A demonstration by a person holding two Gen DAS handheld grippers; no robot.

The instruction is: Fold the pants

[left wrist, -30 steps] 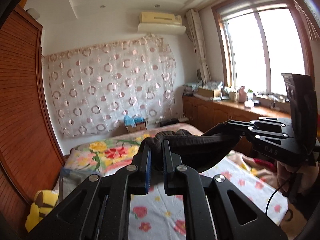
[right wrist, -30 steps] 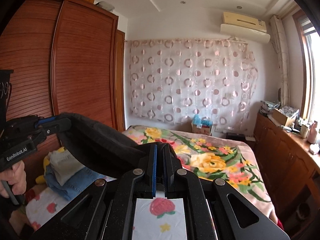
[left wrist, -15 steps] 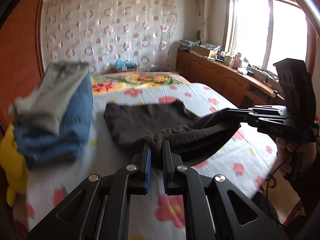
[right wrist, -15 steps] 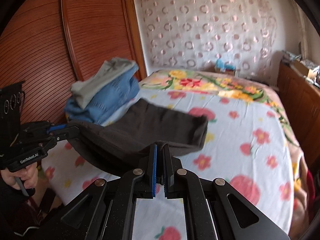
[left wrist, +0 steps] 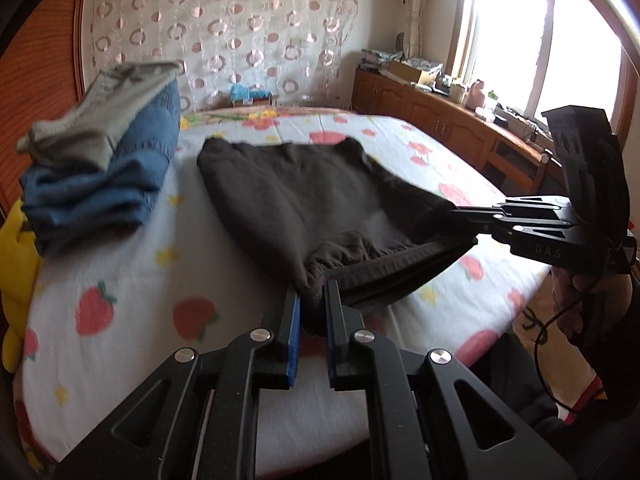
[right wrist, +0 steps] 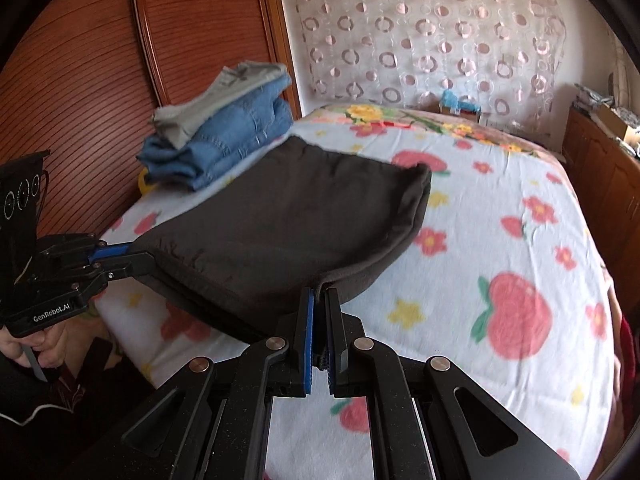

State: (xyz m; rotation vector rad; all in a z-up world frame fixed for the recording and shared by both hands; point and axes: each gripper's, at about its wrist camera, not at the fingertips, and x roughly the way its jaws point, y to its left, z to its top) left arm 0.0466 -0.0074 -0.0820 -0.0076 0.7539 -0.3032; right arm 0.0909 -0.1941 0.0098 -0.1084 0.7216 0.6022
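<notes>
Dark brown pants point(left wrist: 296, 196) point(right wrist: 280, 216) lie spread on the flowered bed sheet point(left wrist: 120, 280) point(right wrist: 500, 240), their far part flat and their near edge lifted. My left gripper point(left wrist: 311, 300) is shut on the gathered waistband at the near left corner. My right gripper point(right wrist: 319, 300) is shut on the other near corner of the same edge. Each gripper shows in the other's view: the right gripper point(left wrist: 464, 226) at the right, the left gripper point(right wrist: 136, 258) at the left. The cloth sags between them just above the bed's front edge.
A stack of folded clothes, blue jeans point(left wrist: 108, 176) point(right wrist: 224, 136) topped by a grey garment point(left wrist: 104, 124), sits at the bed's left side by the wooden wardrobe point(right wrist: 100, 60). A yellow toy point(left wrist: 12, 248) lies beside it. A wooden cabinet point(left wrist: 440, 120) runs under the window at the right.
Both grippers came down and tilted toward the bed, still shut on the pants. The pants went from hanging in the air to lying spread on the sheet.
</notes>
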